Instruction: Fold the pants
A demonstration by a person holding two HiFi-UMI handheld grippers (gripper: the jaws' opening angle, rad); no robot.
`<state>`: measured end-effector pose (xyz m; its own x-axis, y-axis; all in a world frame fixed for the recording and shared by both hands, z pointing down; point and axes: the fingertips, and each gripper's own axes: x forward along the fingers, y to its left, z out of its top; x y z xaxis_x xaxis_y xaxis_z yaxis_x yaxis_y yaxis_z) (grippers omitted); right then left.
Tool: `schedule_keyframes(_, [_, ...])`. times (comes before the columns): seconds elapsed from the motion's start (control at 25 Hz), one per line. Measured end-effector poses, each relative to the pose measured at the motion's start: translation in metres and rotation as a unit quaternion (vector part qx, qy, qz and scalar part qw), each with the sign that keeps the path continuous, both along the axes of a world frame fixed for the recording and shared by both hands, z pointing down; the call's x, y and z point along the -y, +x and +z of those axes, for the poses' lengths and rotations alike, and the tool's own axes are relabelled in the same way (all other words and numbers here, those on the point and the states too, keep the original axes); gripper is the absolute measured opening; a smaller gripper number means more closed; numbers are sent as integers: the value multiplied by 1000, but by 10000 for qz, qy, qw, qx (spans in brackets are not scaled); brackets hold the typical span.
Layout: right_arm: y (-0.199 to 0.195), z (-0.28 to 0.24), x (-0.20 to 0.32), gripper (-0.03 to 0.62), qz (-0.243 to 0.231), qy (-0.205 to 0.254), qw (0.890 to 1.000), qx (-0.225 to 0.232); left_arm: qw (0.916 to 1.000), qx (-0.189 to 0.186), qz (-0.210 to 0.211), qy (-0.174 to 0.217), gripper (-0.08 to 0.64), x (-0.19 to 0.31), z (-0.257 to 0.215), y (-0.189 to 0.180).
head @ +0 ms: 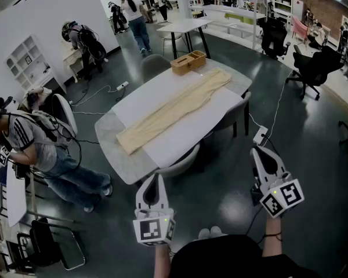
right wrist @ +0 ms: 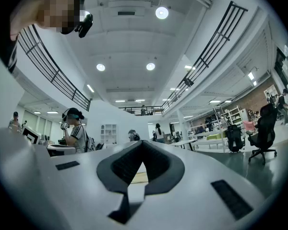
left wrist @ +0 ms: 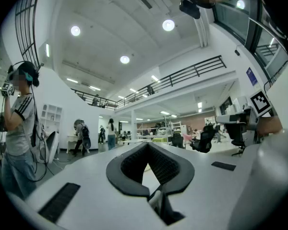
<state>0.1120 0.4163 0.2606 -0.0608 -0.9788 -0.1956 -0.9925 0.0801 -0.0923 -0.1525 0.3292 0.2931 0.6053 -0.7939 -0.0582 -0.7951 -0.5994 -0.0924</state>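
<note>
Lying flat on a rounded grey bench (head: pixel 113 149), soft beige pants (head: pixel 174 110) stretch lengthwise, with both grippers held short of them.
The cloth forms one long narrow strip over a white sheet (head: pixel 185 132), its long axis running from lower left to upper right in the head view; which end is the waist is hard to make out. A wooden box (head: pixel 188 61) sits at the far end. The fingers of the left gripper (head: pixel 153 179) and right gripper (head: pixel 260 153) are closed on nothing, low in the frame.
</note>
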Motion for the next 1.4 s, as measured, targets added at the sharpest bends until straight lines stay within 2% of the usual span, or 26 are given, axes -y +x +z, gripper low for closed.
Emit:
schedule_keyframes(0.48, [33,5,10,14,41,-33,9999,156,9999,58,-79,-55,14,14,3,21])
schedule_keyframes(1.0, [82,11,44,14,-191,115,9987,455,9996,104,96,-244,14,41,17,87])
schedule_keyframes(1.4, [129,32,101,14,-108,-105,9989,447,9985,128,241,-473,14,101,40,141])
